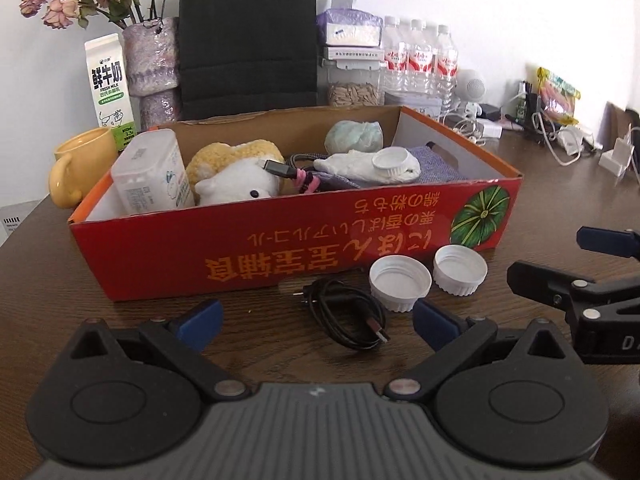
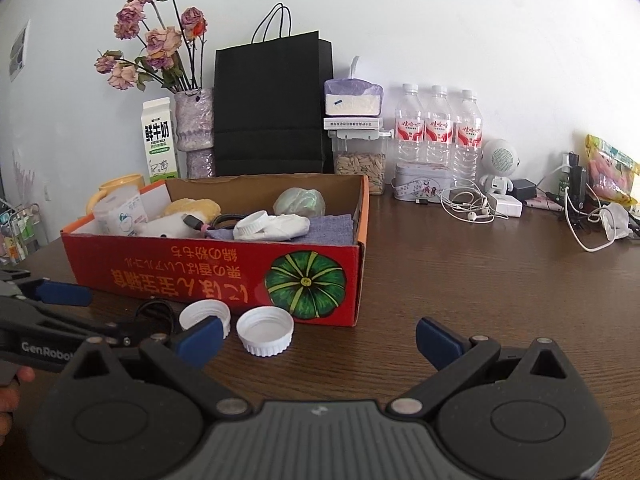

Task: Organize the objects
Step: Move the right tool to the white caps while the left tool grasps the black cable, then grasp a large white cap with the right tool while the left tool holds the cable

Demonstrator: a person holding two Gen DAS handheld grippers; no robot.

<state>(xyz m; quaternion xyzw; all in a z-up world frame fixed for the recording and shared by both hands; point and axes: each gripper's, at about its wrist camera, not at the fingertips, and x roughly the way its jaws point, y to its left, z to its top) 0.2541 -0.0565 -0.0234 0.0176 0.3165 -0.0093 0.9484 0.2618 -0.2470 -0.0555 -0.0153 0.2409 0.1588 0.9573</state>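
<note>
A red cardboard box [image 1: 280, 252] [image 2: 224, 272] stands on the brown table, holding a plush toy [image 1: 236, 184], a white container [image 1: 150, 176], cables, cloths and a white cap [image 1: 390, 162]. In front of it lie a coiled black cable [image 1: 348, 316] and two white caps [image 1: 400, 284] [image 1: 460, 270], the caps also in the right wrist view [image 2: 206, 316] [image 2: 265, 330]. My left gripper [image 1: 318, 322] is open, its blue pads either side of the cable. My right gripper [image 2: 318, 338] is open over bare table, right of the caps, and shows at the right edge of the left wrist view [image 1: 576, 264].
Behind the box stand a yellow mug [image 1: 78, 164], a milk carton [image 1: 110, 88], a vase of dried flowers [image 2: 194, 124], a black paper bag [image 2: 272, 108], a seed jar [image 2: 360, 164], three water bottles [image 2: 438, 128] and tangled cables and chargers [image 2: 576, 216].
</note>
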